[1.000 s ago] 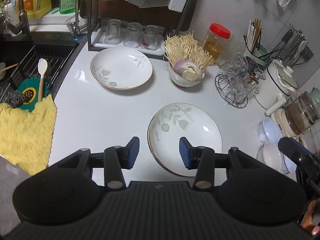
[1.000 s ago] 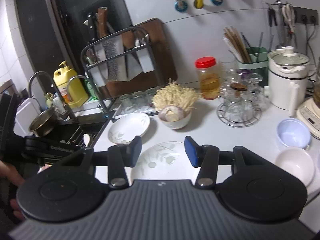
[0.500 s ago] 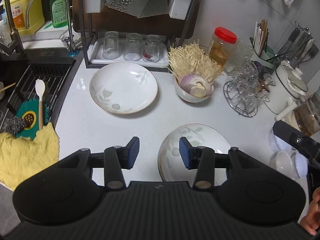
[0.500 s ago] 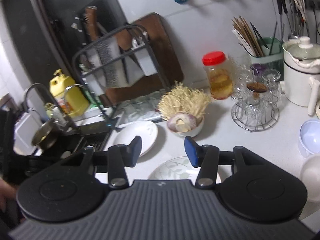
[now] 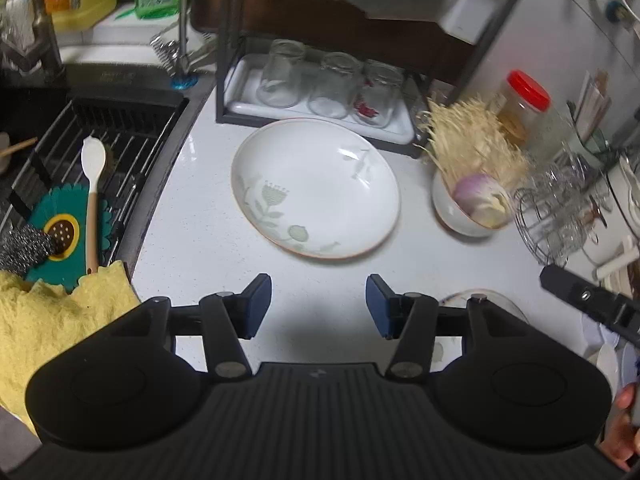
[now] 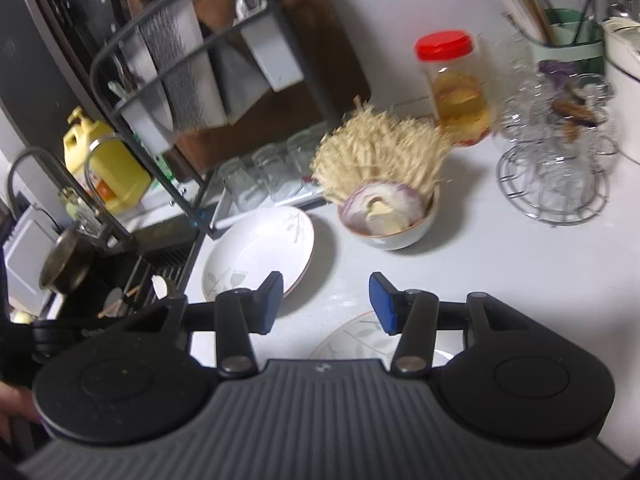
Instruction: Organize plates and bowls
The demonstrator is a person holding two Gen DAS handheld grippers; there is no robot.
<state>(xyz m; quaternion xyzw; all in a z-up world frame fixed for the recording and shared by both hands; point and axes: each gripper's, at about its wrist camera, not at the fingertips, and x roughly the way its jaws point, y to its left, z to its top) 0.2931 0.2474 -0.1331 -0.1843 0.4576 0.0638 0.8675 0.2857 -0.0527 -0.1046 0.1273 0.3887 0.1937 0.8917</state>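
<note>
A white plate with a green flower print (image 5: 316, 188) lies on the white counter in front of the dish rack; it also shows in the right wrist view (image 6: 256, 252). A second flowered plate (image 6: 360, 340) lies nearer, mostly hidden under the grippers; its rim shows in the left wrist view (image 5: 484, 300). My left gripper (image 5: 319, 306) is open and empty, just short of the far plate. My right gripper (image 6: 326, 304) is open and empty, above the near plate's far rim. Small white bowls (image 5: 608, 364) sit at the right edge.
A bowl of enoki mushrooms and onion (image 6: 388, 216) stands right of the far plate. A rack with glasses (image 5: 328, 84) is behind it. A sink (image 5: 80, 152) with a spoon and a yellow cloth (image 5: 48, 320) lies left. A red-lidded jar (image 6: 456, 88) and a wire glass stand (image 6: 556, 164) stand right.
Both grippers have moved forward and left toward the far plate. The near plate has slid under the grippers and mostly out of sight. Both stay open.
</note>
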